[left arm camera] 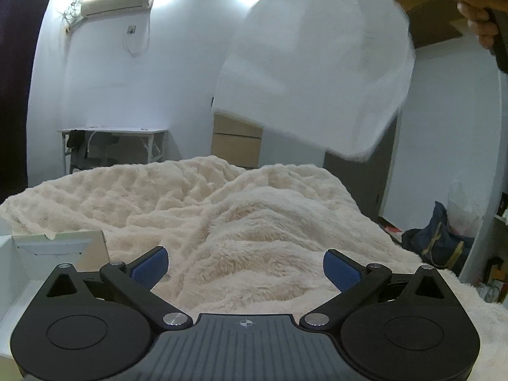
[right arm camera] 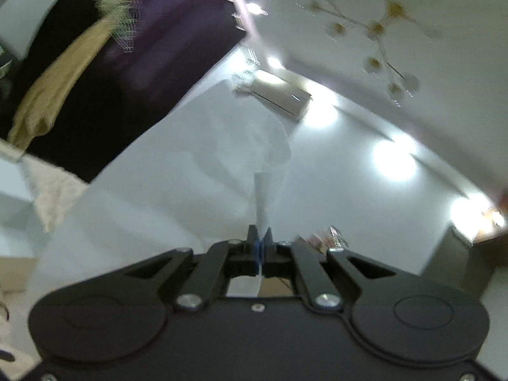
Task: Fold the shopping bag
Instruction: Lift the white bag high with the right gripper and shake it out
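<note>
Hanging in the air above the fluffy cream blanket (left arm camera: 241, 222), the white shopping bag (left arm camera: 317, 73) was a broad, blurred sheet whose long axis ran from the upper right down to a lower edge tilting left, clear of the bedding. In the right wrist view the same bag (right arm camera: 197, 165) narrowed to a thin strip that ran straight into the right gripper (right arm camera: 261, 247), whose blue pads were pressed together on the fabric, with the tool tilted so that the ceiling and its lamp (right arm camera: 377, 28) filled the upper frame. A hand (left arm camera: 479, 16) gripping that dark tool showed only in the left wrist view, at the top right corner. The left gripper (left arm camera: 246, 268) sat low over the blanket, its blue pads (left arm camera: 152, 265) spread wide with nothing between them. A cardboard box (left arm camera: 63, 247) lay beside it at left.
</note>
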A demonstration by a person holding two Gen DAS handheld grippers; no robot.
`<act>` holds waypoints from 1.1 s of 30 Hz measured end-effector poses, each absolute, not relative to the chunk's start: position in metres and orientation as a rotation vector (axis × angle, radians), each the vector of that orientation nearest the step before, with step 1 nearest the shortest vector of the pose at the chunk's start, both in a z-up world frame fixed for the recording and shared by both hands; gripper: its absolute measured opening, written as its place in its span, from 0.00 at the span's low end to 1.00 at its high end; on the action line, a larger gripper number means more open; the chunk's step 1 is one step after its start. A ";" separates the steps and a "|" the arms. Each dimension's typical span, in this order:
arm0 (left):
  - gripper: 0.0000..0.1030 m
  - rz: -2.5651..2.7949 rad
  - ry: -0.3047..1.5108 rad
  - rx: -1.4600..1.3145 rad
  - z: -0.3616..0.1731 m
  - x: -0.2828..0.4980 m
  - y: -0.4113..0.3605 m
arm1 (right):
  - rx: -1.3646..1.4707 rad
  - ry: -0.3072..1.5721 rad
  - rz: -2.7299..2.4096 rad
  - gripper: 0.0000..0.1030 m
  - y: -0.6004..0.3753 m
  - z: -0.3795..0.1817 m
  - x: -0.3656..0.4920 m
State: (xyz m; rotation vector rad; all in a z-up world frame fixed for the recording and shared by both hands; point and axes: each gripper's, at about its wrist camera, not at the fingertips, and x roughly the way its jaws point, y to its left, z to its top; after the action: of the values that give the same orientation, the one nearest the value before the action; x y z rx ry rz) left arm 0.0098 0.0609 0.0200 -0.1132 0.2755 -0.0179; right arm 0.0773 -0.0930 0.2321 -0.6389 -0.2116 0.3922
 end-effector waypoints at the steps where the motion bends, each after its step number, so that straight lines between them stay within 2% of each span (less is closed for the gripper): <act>1: 1.00 -0.015 0.274 -0.116 0.020 0.010 0.062 | -0.653 -0.199 0.396 0.00 -0.101 0.237 0.080; 5: 1.00 -0.006 0.273 -0.125 0.021 0.010 0.063 | -0.591 -0.198 0.394 0.00 -0.122 0.240 0.085; 13: 1.00 0.020 0.272 -0.103 0.024 0.011 0.063 | -0.237 -0.180 0.571 0.00 -0.218 0.229 0.080; 18: 1.00 0.110 0.225 -0.052 0.041 0.013 0.068 | -0.082 -0.195 0.512 0.00 -0.285 0.271 0.096; 20: 1.00 0.167 0.189 -0.023 0.048 0.014 0.076 | 0.070 -0.237 0.466 0.00 -0.337 0.283 0.104; 23: 1.00 0.210 0.144 0.009 0.060 0.014 0.088 | 0.149 -0.231 0.499 0.00 -0.372 0.270 0.106; 26: 1.00 0.190 0.099 0.041 0.081 0.013 0.085 | 0.116 -0.158 0.624 0.00 -0.367 0.235 0.111; 33: 1.00 0.037 0.029 -0.048 0.098 0.011 0.061 | 0.104 -0.053 0.895 0.00 -0.288 0.176 0.112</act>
State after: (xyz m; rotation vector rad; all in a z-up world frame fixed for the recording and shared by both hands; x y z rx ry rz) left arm 0.0112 0.0615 0.0977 -0.0478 0.0294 0.0368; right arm 0.1124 -0.2882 0.1760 0.1042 -0.0531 0.8952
